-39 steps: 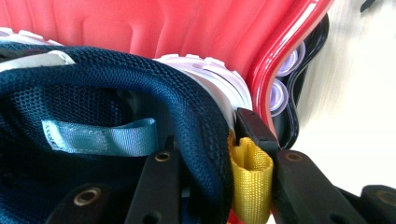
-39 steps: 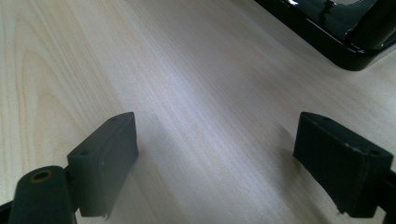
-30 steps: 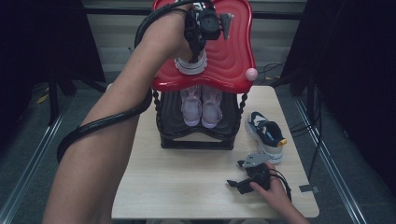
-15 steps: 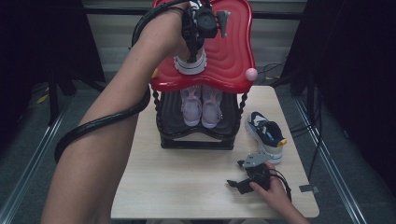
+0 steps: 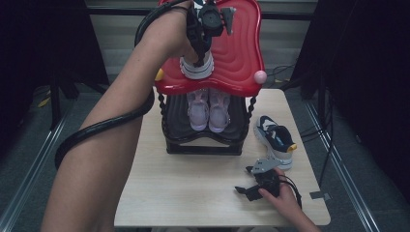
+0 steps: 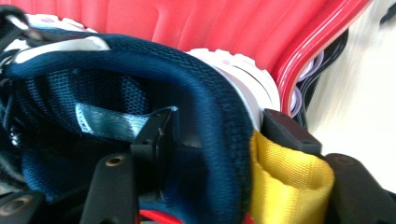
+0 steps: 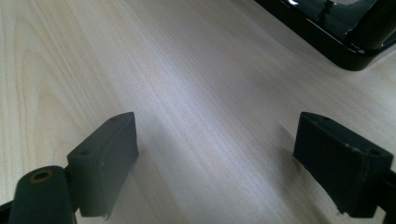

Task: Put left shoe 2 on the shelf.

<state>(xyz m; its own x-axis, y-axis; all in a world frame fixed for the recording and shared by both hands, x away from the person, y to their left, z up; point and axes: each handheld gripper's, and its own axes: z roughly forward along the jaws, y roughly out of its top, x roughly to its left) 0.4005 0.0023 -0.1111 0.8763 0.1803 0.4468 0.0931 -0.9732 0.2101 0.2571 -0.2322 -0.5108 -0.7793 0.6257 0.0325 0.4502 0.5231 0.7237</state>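
Note:
A navy sneaker (image 5: 197, 67) with a white sole stands heel-up on the red top shelf (image 5: 237, 53) of a black rack. My left gripper (image 5: 200, 46) reaches down onto its heel. In the left gripper view the padded heel collar (image 6: 205, 107) and yellow pull tab (image 6: 289, 182) lie between the jaws of my left gripper (image 6: 217, 128). These jaws have just been opening, one inside the shoe and one outside, and are loose on it. The matching navy sneaker (image 5: 275, 137) lies on the table at the right. My right gripper (image 5: 244, 180) rests on the table, open and empty (image 7: 215, 140).
A pair of pale pink sneakers (image 5: 209, 108) sits on the rack's lower shelf. The rack's black base (image 7: 345, 42) stands just beyond my right gripper. The light wooden table (image 5: 193, 193) has bare room in front of the rack. Cables trail along the floor at the right.

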